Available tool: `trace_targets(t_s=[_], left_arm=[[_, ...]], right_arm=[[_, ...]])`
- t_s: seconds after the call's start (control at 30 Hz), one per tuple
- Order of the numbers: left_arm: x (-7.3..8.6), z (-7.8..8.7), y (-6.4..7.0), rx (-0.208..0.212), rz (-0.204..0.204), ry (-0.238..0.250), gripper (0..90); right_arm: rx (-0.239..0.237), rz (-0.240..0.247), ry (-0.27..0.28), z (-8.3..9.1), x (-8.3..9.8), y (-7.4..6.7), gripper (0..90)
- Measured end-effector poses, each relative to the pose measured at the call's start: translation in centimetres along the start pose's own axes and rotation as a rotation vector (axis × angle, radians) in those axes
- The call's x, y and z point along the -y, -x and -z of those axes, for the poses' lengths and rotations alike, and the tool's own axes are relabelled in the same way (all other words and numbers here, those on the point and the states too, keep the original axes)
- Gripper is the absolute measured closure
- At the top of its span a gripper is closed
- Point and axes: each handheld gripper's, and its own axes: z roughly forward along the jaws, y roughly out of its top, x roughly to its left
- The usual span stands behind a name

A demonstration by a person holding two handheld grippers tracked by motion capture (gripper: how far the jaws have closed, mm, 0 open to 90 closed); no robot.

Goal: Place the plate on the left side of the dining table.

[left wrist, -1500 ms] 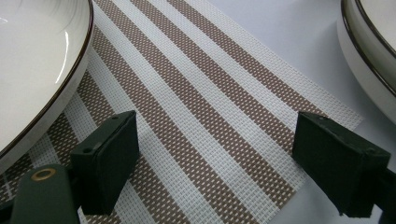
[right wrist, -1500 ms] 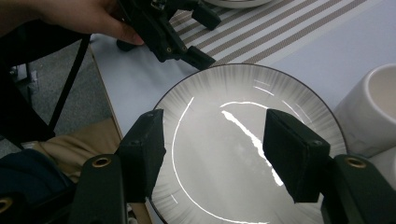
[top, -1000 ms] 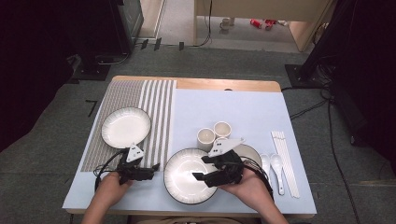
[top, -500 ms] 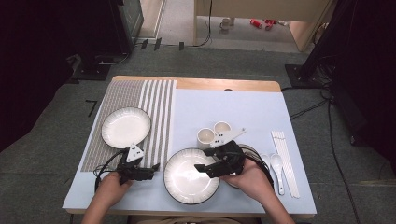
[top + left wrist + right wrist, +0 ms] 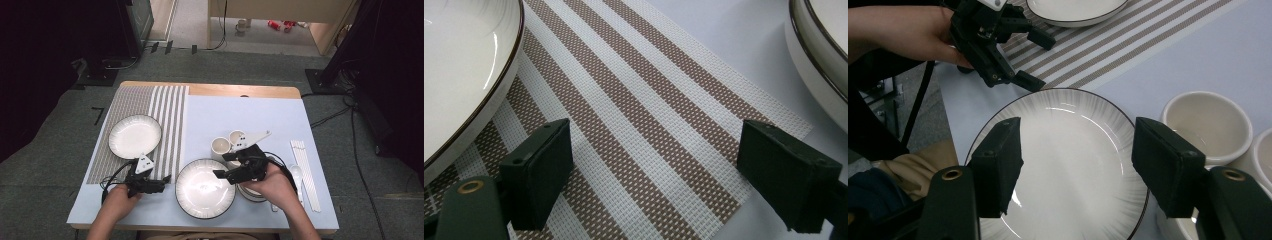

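High view: the right gripper hovers over the right edge of the near plate on the table, fingers spread and grasping nothing. Two cups stand just beyond it. At the lower left the left gripper rests at the striped placemat corner, fingers released, between the far plate and the near one.

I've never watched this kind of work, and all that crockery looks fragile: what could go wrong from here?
The right gripper hangs open over the near plate, with two cups close beside it; a careless swing could knock them. The left gripper rests low on the striped placemat between two plates; its fingers could snag the weave or bump a rim.
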Motion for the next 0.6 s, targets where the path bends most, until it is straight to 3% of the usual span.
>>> trace_targets(t_s=[0.37, 0.5, 0.6], left_arm=[[0.0, 0.0, 0.0, 0.000, 0.000, -0.001, 14.8], [0.0, 0.0, 0.0, 0.000, 0.000, 0.000, 14.8], [0.0, 0.0, 0.0, 0.000, 0.000, 0.000, 14.8]], right_arm=[[0.028, -0.024, 0.035, 1.4, 0.4, 1.7, 37.9], [0.025, 0.004, 0.036, 1.6, 0.6, 2.0, 41.7], [0.013, -0.004, 0.040, 1.7, 0.8, 2.3, 39.4]])
